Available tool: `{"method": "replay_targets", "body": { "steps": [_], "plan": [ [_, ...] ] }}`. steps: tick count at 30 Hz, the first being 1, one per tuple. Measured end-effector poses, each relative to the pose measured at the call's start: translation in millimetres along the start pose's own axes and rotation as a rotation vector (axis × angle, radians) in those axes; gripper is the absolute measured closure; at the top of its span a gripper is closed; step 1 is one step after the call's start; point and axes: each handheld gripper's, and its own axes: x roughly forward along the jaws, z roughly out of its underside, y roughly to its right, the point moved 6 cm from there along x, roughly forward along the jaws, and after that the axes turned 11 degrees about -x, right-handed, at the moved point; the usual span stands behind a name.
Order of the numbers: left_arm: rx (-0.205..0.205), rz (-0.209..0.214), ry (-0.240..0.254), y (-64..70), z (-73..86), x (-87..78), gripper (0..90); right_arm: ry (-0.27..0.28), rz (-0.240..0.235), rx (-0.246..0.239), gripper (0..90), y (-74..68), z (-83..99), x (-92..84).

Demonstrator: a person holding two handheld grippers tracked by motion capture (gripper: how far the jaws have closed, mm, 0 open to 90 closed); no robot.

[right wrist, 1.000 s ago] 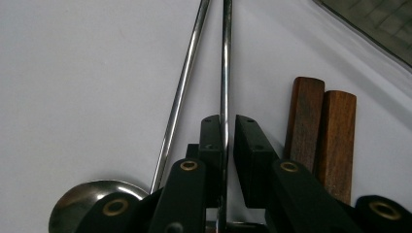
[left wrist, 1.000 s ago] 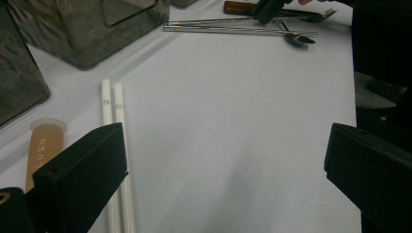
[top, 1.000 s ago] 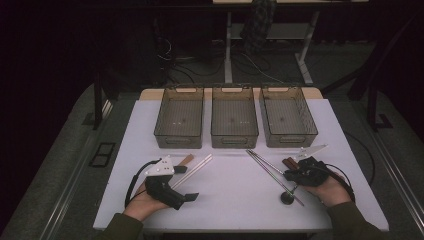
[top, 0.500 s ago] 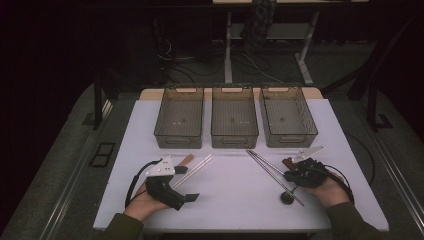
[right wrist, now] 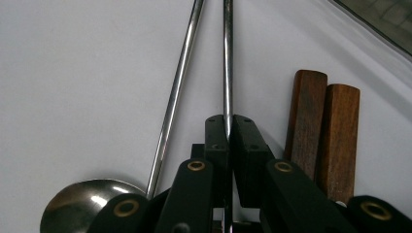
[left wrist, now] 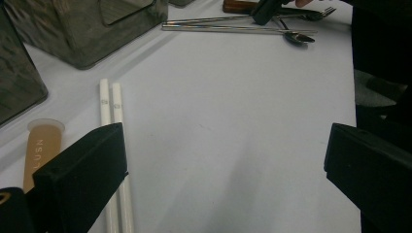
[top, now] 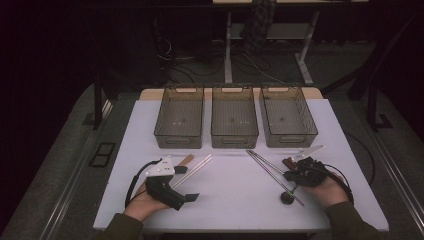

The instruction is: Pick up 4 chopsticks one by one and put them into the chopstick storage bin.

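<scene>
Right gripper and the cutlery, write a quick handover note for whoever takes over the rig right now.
Right gripper: jaws have just been closing, now shut on a metal rod; it lies on the table.
Left gripper: open, holding nothing, beside the white sticks.
Spoon and wooden handles lie by the right gripper.
Three bins look empty.
Done: the rod is gripped. Left: probably lift it and sort everything into bins.
</scene>
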Motion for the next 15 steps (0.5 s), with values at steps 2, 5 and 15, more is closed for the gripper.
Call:
{"method": "replay_targets", "body": {
  "steps": [2, 5, 15],
  "plan": [
    [0.001, 0.0, -0.002, 0.0, 0.2, 0.2, 0.5, -0.002, 0.004, -0.006, 85.0, -0.3, -0.3, 0.1],
    [0.001, 0.001, -0.004, 0.3, 0.3, 0.4, 0.5, -0.002, 0.011, -0.002, 85.0, -0.9, -0.3, 0.0],
    [0.002, 0.002, -0.002, 0.7, 0.1, 0.2, 0.5, 0.008, 0.011, -0.013, 85.1, -0.8, 0.1, -0.6]
  ]
}}
